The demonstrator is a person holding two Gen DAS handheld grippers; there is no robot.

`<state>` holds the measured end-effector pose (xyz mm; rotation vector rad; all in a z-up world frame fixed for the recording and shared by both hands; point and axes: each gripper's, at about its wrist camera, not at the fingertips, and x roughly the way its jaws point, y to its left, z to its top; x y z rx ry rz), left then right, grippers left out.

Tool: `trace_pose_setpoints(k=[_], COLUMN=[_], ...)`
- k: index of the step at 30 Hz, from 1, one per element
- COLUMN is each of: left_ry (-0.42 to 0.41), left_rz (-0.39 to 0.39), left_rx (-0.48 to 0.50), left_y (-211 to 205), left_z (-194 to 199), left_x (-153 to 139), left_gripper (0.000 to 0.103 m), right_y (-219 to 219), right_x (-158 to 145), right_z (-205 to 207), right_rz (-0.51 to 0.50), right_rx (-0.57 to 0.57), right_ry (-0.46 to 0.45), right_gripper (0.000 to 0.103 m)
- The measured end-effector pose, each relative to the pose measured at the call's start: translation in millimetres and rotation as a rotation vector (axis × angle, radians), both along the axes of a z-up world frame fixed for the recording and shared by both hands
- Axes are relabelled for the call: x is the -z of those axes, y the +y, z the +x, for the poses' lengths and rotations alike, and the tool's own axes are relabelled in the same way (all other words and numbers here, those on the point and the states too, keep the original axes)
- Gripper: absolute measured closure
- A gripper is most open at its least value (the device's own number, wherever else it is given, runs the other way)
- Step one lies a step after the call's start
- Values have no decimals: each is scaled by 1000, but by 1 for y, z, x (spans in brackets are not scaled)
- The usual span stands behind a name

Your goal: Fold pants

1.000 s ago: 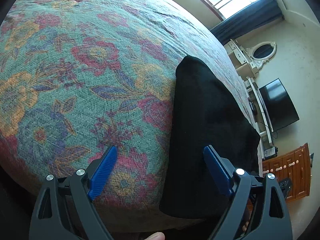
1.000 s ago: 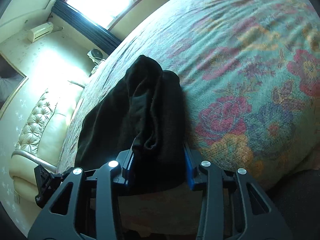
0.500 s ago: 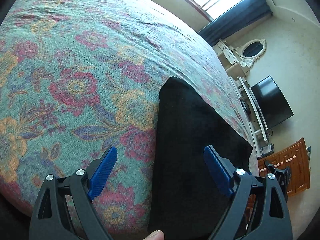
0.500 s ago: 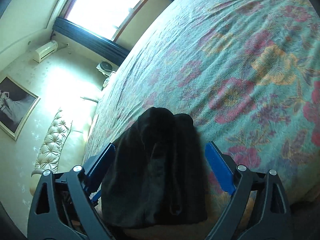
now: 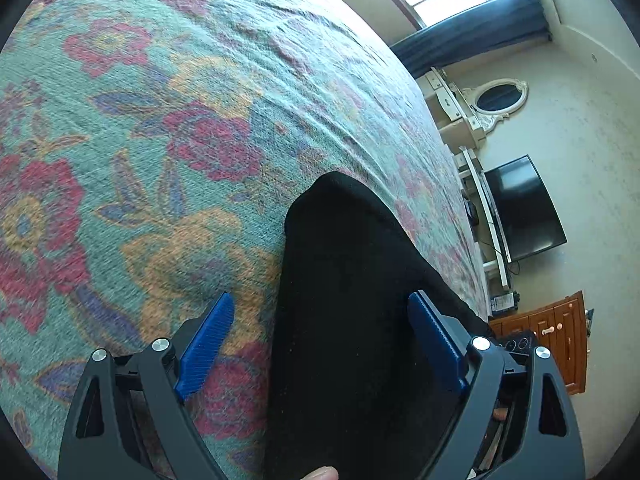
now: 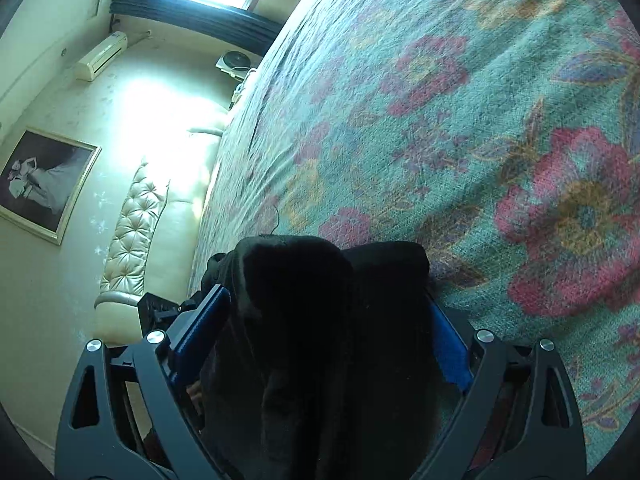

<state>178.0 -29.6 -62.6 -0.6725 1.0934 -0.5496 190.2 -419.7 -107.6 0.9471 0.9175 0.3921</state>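
Between the spread blue pads of the right gripper point(image 6: 326, 332), gripping nothing, lie the folded black pants point(image 6: 320, 320). The left gripper point(image 5: 322, 338) also stands wide and empty, the pants mostly beneath its right pad. Beyond both stretches the floral bedspread point(image 5: 168, 128).

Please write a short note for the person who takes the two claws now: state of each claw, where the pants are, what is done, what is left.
Left claw: open, holds nothing; its right pad is over the black pants, its left pad over the floral bedspread.
Right claw: open, the pants lie between its pads but are not gripped.
Pants: a dark folded bundle near the bed's close edge.
Done: at least one fold, judging by the layers.
Left: check whether one more fold or smoothing is needed; the full shape is not visible.
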Motion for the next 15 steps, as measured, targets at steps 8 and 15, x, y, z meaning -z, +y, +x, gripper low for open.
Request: trace_pose_setpoints(k=[8,15], left_ry=[62,63], left_rz=[-108,-40], left_rx=[162,137], left_y=[-15,-28], left_z=[8,20], left_x=[6,5], left_gripper=[16,28], right_y=[-8,-17], right_x=[-1,6], right_z=[4,2], right_rz=[30,12], right_rx=[-39,-34], right_ry=[-5,4], right_gripper=[25,49])
